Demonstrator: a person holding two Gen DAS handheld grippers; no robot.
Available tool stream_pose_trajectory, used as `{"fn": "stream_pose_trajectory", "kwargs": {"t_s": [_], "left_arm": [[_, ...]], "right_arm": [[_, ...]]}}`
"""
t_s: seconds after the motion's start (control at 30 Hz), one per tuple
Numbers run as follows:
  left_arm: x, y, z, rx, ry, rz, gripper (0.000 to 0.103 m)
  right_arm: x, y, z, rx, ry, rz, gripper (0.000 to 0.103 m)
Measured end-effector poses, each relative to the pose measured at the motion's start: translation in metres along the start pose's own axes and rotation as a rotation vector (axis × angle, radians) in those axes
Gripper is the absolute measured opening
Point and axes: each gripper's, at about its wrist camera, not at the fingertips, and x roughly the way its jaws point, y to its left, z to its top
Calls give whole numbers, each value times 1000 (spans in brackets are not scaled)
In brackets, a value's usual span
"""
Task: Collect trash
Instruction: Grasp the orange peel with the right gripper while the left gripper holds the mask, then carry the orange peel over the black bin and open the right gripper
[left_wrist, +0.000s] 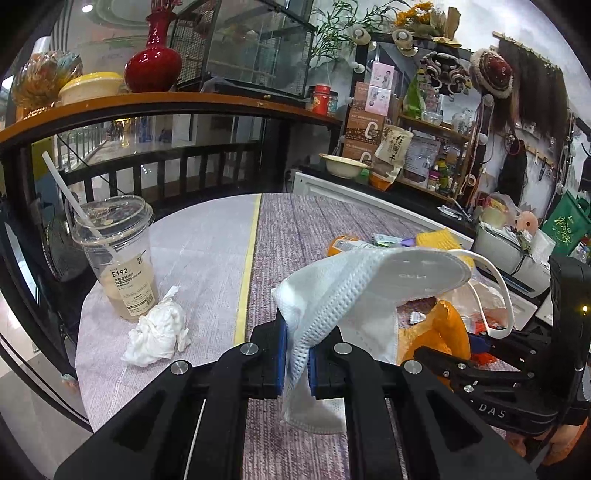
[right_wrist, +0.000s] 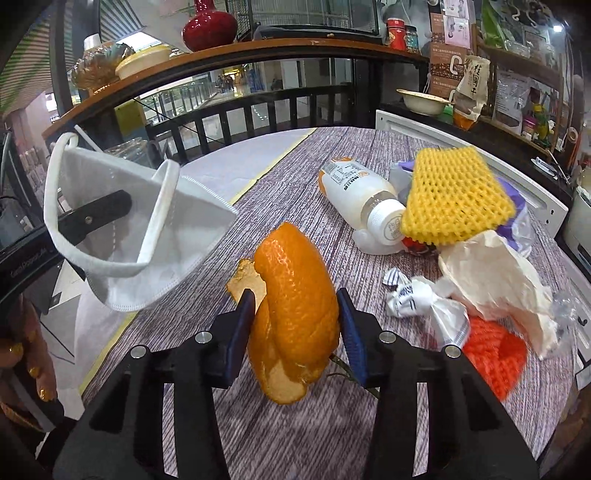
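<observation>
My left gripper (left_wrist: 297, 347) is shut on a white face mask (left_wrist: 354, 288) and holds it above the table; the mask also shows at the left of the right wrist view (right_wrist: 122, 236). My right gripper (right_wrist: 295, 332) is shut on a piece of orange peel (right_wrist: 295, 295), held above the purple mat (right_wrist: 295, 435). On the mat's right lies a pile of trash: a white drink bottle (right_wrist: 354, 195), yellow foam net (right_wrist: 454, 192), crumpled wrappers (right_wrist: 424, 302), a beige paper bag (right_wrist: 495, 280), and an orange-red foam net (right_wrist: 495, 354).
A plastic cup with a straw (left_wrist: 118, 254) and a crumpled white tissue (left_wrist: 159, 332) stand on the table's light left part (left_wrist: 207, 240). A dark railing and wooden shelf (left_wrist: 166, 103) with a red vase run behind. Cluttered shelves stand at the right.
</observation>
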Motion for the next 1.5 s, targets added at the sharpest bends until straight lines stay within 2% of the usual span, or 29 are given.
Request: {"fn": "stream_pose_trajectory", "kwargs": {"t_s": [0.33,0.53,0.87,1.03,1.2,1.5], "left_arm": [[-20,-41,-6,58,-11,-95,10],[-27,-76,-9,100,-21,-167,10],[-25,-153,-26,188,11,-300,10],[-19,-195,-38,231,43,-365,10],[-7,-234,-45,250,88,-425,10],[17,-291,-56,298,149,-470,10]], "right_arm": [[-68,-21,-30,26,-89,-25,46],[-114,-45,-50,46,-148,-78,45],[-162,-129,-102,219,-174,-206,45],[-181,-182,-131,323,-177,-329,45],[-176,-233,-164,401,-115,-445,46],[-121,-298,-225,533,41,-494,46]]}}
